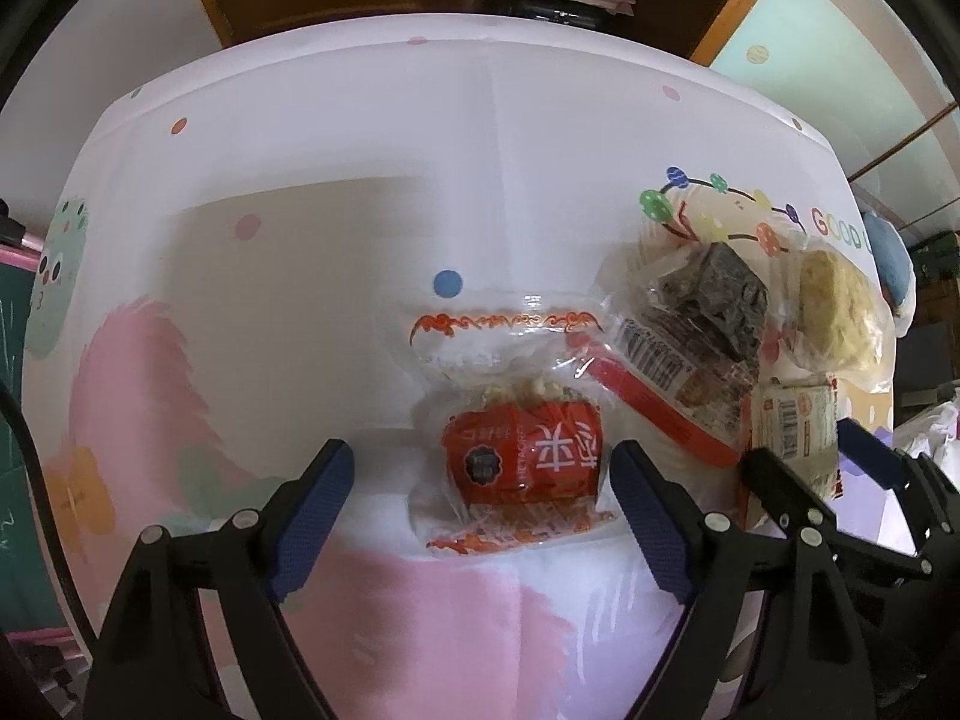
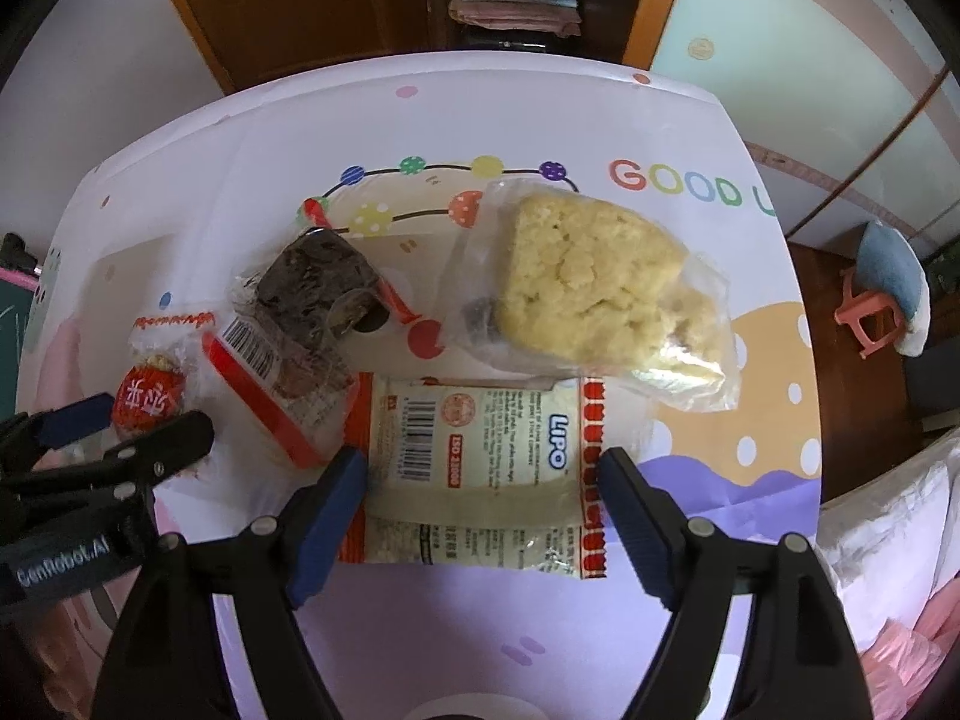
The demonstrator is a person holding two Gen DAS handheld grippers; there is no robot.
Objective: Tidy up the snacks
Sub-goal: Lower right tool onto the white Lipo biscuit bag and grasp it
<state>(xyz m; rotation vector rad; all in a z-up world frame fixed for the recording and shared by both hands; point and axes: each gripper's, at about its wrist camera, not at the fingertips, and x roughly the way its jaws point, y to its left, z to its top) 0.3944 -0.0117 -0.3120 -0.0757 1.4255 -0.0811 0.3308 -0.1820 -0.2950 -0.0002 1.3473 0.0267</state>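
table [image 1: 288, 252] left – bare | right – snack packets [image 2: 480, 324] crowded, touching

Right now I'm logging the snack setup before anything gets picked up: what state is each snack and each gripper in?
left gripper: open, fingers either side of the red-label snack, not gripping.
right gripper: open, fingers either side of the LiPO packet, not gripping.
red-label snack: sealed, lying on the tablecloth.
LiPO packet: sealed, flat, barcode side up.
dark snack: wrapped, resting on a red pack.
yellow crumbly snack: bagged, lying flat.

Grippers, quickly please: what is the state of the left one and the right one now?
Left gripper: open, around the red-wrapped snack, holding nothing.
Right gripper: open, around the LIPO packet, holding nothing.
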